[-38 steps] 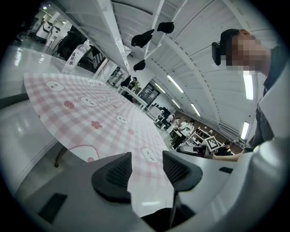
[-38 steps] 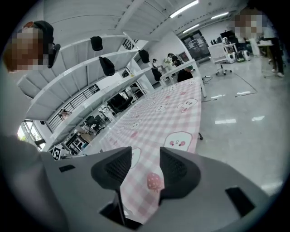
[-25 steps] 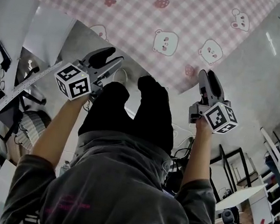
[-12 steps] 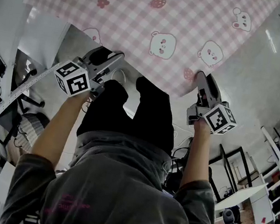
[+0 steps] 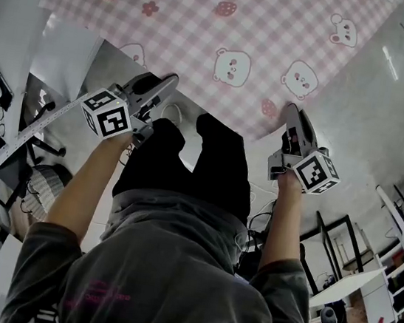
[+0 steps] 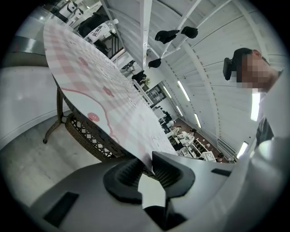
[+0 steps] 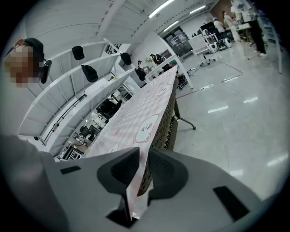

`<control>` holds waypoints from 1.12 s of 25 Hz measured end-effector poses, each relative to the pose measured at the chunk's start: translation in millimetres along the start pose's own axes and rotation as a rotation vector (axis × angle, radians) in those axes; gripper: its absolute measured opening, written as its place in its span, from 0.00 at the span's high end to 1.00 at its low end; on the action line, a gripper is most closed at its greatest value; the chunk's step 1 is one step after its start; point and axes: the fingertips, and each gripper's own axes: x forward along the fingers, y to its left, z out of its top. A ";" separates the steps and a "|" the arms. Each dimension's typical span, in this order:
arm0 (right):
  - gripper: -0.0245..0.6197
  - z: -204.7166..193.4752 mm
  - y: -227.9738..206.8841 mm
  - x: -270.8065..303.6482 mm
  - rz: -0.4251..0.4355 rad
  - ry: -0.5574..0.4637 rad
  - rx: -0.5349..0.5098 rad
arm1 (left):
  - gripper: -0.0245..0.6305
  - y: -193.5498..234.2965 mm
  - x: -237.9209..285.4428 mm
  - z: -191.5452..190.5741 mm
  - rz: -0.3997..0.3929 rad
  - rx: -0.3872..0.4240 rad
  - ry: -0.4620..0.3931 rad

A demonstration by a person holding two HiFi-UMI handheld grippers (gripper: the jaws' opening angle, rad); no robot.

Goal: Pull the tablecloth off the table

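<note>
The pink checked tablecloth (image 5: 221, 25) with bear prints spreads ahead of me. Its near edge is stretched between my two grippers. My left gripper (image 5: 162, 86) is shut on the cloth's near left corner, and my right gripper (image 5: 292, 116) is shut on its near right corner. In the left gripper view the cloth (image 6: 99, 86) runs almost edge-on into the shut left gripper (image 6: 147, 165), over a dark wicker table (image 6: 84, 133). In the right gripper view the cloth (image 7: 140, 118) enters the shut right gripper (image 7: 142, 168), with the wicker table (image 7: 166, 124) beside it.
A water bottle (image 6: 100, 31) stands at the cloth's far end. My legs in black trousers (image 5: 190, 163) are between the grippers. A white desk (image 5: 64, 55) and chairs lie to the left, polished floor (image 5: 396, 110) to the right. People stand far off.
Both gripper views now look along the cloth nearly edge-on instead of down onto it, and the wicker table shows beneath. In the head view the grippers shifted slightly, still holding the corners.
</note>
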 end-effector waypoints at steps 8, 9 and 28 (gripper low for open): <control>0.95 12.4 13.1 -2.8 0.011 -0.022 -0.025 | 0.92 -15.5 -2.9 15.1 -0.012 0.010 -0.024; 0.95 12.4 14.6 -5.4 0.014 -0.025 -0.025 | 0.93 -18.7 -4.1 15.4 -0.013 0.014 -0.027; 0.95 10.6 12.9 -10.3 0.210 -0.311 -0.179 | 0.96 -25.9 -3.1 10.3 -0.163 0.310 -0.234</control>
